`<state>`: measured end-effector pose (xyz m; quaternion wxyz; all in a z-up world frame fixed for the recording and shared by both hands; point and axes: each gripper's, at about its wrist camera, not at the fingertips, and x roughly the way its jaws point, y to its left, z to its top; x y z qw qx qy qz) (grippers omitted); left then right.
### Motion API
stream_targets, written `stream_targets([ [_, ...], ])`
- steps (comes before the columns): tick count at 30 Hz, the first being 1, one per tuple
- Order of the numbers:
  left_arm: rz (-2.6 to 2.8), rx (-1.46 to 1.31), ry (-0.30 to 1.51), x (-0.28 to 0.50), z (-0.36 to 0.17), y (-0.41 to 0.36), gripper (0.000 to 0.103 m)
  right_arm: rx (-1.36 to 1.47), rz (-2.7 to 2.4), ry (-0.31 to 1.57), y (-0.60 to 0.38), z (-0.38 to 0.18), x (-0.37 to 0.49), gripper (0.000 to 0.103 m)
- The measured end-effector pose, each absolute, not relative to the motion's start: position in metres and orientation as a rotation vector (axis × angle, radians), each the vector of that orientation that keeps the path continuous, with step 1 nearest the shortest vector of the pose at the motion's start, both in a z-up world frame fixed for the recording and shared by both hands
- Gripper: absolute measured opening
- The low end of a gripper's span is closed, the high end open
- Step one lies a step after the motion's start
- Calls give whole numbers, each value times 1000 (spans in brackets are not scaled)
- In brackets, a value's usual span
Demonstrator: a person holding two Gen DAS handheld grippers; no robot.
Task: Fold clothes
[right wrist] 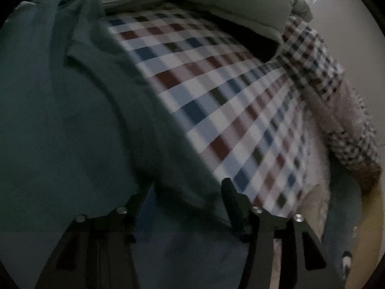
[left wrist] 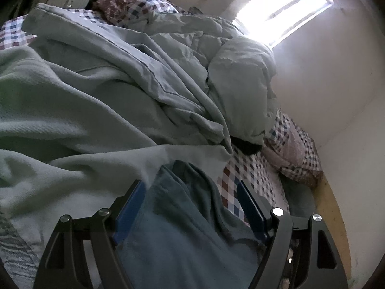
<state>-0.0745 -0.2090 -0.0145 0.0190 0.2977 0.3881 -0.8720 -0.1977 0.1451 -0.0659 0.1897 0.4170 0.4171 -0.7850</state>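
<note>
The left claw (left wrist: 192, 200) stands wide open at 6 o'clock of its view, blue pads (left wrist: 130, 204) spread on either side of a bunched blue garment (left wrist: 173, 228) that lies between the fingers without being pinched. The garment rests on a bed, its far edge tucked under a pale green blanket (left wrist: 60, 120) that fills the frame from 8 to 11 o'clock. Just beside the right finger, at 4 o'clock, the checked sheet (left wrist: 250, 175) shows through. Beyond the blanket a rumpled pale duvet (left wrist: 235, 77) is heaped toward 1 o'clock, with a checked pillow (left wrist: 149, 7) at 12 o'clock and another (left wrist: 296, 149) at 3 o'clock against the wall. A bright window (left wrist: 284, 7) glows past the duvet.

In the right wrist view, dim and blurred, the right claw (right wrist: 182, 200) is likewise open, its fingers set apart over the same blue cloth (right wrist: 72, 120), which spreads from 6 to 10 o'clock. The sheet (right wrist: 216, 96) runs from centre to 4 o'clock, the duvet (right wrist: 240, 0) piled at 12 o'clock.
</note>
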Motion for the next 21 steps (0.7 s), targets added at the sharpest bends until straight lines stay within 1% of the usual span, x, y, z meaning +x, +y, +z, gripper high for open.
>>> stream_targets([
  [6,-2758,968,1118,-79,-11,-196,82,1156,-2560,1117,155,-40,-234,61],
  [8,-2766,978,1104,-80,-11,-194,82,1189,-2651,1036,161,-28,-242,61],
  [11,-2773,988,1085,-81,-10,-193,82,1176,-2620,914,153,-16,-232,62],
  [13,-2767,989,1084,-81,-11,-194,82,1137,-2549,861,139,-12,-219,65],
  [16,-2750,983,1100,-79,-11,-198,82,1065,-2425,850,102,-12,-201,66],
  [21,-2728,965,1142,-77,-12,-209,82,989,-2255,925,39,-32,-189,66],
])
